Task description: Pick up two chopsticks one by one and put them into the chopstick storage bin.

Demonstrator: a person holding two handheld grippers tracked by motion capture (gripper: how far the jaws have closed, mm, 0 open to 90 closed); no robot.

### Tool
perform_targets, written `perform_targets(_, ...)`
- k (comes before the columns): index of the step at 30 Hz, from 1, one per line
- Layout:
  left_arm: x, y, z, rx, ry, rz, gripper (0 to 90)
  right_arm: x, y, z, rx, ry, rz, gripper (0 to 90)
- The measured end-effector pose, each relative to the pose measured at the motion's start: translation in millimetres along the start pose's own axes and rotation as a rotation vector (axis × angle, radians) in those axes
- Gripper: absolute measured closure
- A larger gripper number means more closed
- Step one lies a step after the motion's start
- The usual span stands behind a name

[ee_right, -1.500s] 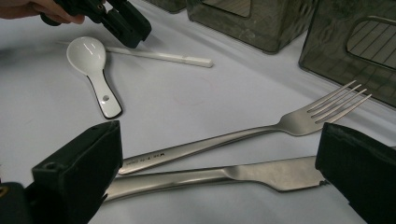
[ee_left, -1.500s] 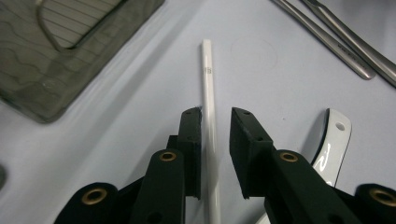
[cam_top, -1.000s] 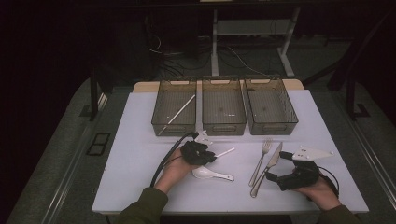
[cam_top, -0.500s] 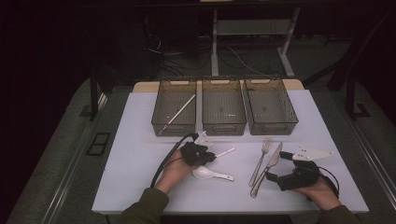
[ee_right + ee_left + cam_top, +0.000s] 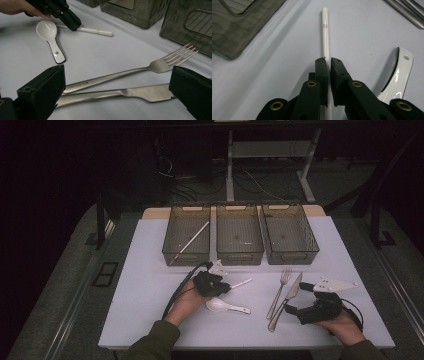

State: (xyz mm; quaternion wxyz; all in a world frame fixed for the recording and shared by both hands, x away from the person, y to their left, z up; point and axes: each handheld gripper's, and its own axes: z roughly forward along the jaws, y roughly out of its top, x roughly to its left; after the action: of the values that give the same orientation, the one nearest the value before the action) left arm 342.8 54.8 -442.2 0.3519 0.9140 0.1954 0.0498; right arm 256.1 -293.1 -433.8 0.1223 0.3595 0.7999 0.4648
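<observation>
l gripper (image 5: 328, 62) clamped, r gripper (image 5: 117, 92) wide

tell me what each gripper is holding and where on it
The left gripper is shut on a white chopstick, partway along its length. The right gripper is open, holding nothing.

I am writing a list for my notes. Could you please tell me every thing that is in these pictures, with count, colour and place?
chopstick on the table: 1, white, lying centre-left, its near part between the left tongs' jaws
chopstick in bin: 1, white, lying slanted in the left bin
soup spoon: 1, white, on the table just nearer than the left tongs
fork: 1, silver, right of centre
knife: 1, silver, beside the fork
bins: 3, smoky clear, in a row at the far side
table: 1, white
left tongs: 1, black, shut on the chopstick on the table
right tongs: 1, black, open near the knife and fork
</observation>
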Motion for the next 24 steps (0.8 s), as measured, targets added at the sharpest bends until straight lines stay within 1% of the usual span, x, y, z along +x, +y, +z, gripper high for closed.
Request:
perform_targets(2,2.2,0.9,-3.2,-0.001,0.003,0.009,84.1,-0.1,0.0,0.0,0.000,0.000,0.000,0.8)
perform_targets(3,2.1,1.2,-4.7,-0.011,0.003,-0.009,84.1,-0.1,0.0,0.0,0.000,0.000,0.000,0.8)
perform_targets(6,3.9,3.3,-10.9,-0.028,0.000,-0.014,84.1,-0.2,0.0,-0.1,0.000,0.001,0.000,0.8)
perform_targets(11,4.8,6.3,-20.2,-0.036,-0.004,-0.019,84.1,-0.1,0.0,-0.1,-0.001,0.001,-0.001,0.8)
perform_targets(18,9.5,7.8,-36.7,-0.086,-0.003,-0.034,84.2,-0.4,0.0,-0.1,-0.001,0.001,-0.002,0.8)
perform_targets(19,9.5,7.8,-38.6,-0.098,-0.003,-0.042,84.1,-0.2,0.1,-0.1,-0.001,0.001,-0.001,0.8)
perform_targets(24,10.0,10.9,-52.1,-0.152,-0.001,-0.049,84.1,-0.3,0.0,-0.2,-0.001,0.001,-0.002,0.8)
